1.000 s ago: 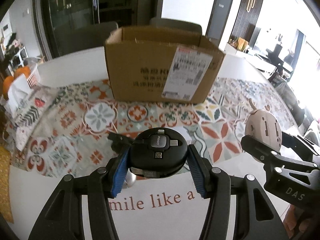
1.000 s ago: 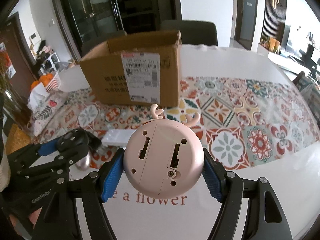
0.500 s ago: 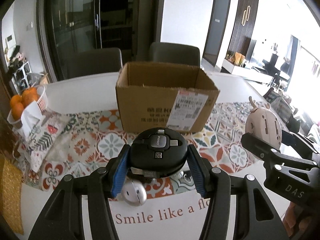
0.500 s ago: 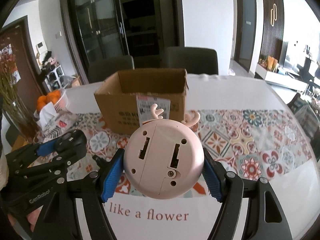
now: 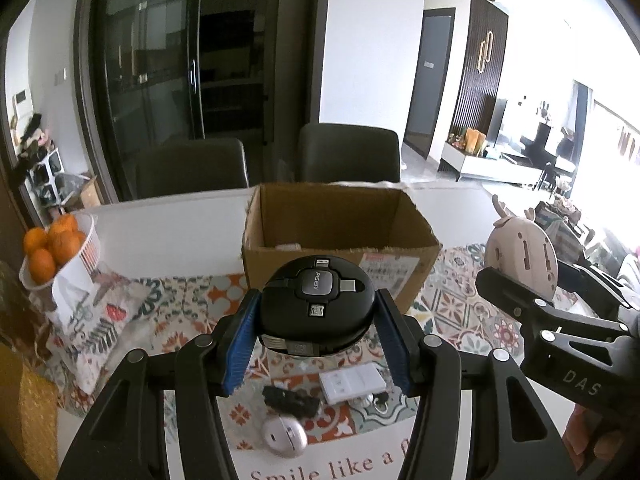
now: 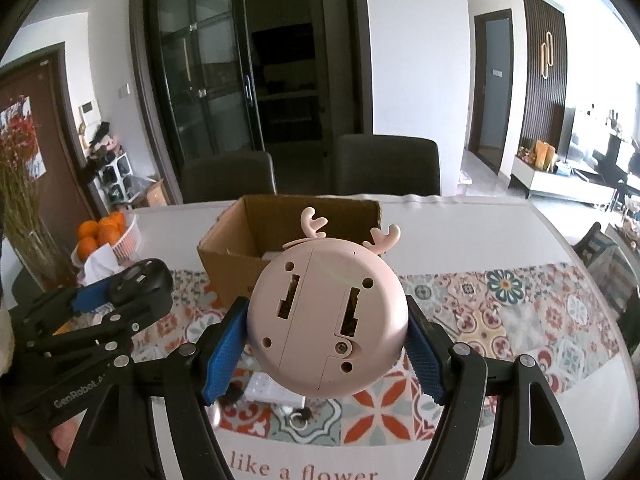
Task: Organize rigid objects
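My left gripper (image 5: 318,332) is shut on a round black cable case (image 5: 318,310) and holds it high above the table, in front of the open cardboard box (image 5: 340,236). My right gripper (image 6: 326,340) is shut on a round pink deer-antler gadget (image 6: 328,316), back side facing the camera, also raised before the box (image 6: 240,248). The pink gadget shows at the right of the left wrist view (image 5: 522,256). The black case shows at the left of the right wrist view (image 6: 140,280). Something pale lies inside the box.
On the patterned runner (image 5: 460,320) below lie a white switch plate (image 5: 354,384), a small black object (image 5: 290,400), a silver mouse-like item (image 5: 284,436) and a key ring (image 5: 376,400). A basket of oranges (image 5: 56,248) stands at left. Two dark chairs (image 5: 348,152) stand behind the table.
Both grippers have risen with their objects. The box's open top now shows from above, and the items on the runner have come into view below.
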`<act>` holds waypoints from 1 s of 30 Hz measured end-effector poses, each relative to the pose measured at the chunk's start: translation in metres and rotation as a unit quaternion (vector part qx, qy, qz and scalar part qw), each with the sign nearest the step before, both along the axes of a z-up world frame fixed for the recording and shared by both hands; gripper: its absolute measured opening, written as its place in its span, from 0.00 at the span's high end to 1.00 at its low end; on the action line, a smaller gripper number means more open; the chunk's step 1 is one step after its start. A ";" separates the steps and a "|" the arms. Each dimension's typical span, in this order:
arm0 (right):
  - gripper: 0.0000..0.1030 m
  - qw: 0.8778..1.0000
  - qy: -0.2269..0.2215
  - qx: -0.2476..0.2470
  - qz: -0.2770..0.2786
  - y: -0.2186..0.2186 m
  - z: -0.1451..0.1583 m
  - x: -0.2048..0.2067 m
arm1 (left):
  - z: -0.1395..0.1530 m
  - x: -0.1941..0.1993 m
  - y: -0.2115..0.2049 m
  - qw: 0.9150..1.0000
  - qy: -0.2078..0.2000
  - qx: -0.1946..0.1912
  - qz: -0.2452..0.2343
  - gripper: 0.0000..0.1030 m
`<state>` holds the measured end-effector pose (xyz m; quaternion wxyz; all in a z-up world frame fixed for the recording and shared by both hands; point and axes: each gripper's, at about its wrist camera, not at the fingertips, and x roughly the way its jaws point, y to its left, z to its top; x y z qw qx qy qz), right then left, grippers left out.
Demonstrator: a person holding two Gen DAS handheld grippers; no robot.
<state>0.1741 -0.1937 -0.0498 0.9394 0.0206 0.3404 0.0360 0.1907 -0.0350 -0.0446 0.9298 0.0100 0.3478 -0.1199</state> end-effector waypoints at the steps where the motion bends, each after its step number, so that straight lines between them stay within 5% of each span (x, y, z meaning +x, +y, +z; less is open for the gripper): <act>1: 0.29 1.000 -0.001 0.001 0.000 0.001 0.002 0.002 | 0.002 0.001 0.000 1.000 -0.002 0.001 0.000 0.46; 18: 0.29 1.000 -0.011 0.006 0.010 0.003 0.012 0.055 | 0.014 0.054 0.001 1.000 -0.016 0.001 -0.008 0.46; 30: 0.29 0.999 0.004 -0.002 0.038 0.012 0.009 0.112 | -0.003 0.115 0.001 1.000 0.019 0.004 -0.012 0.46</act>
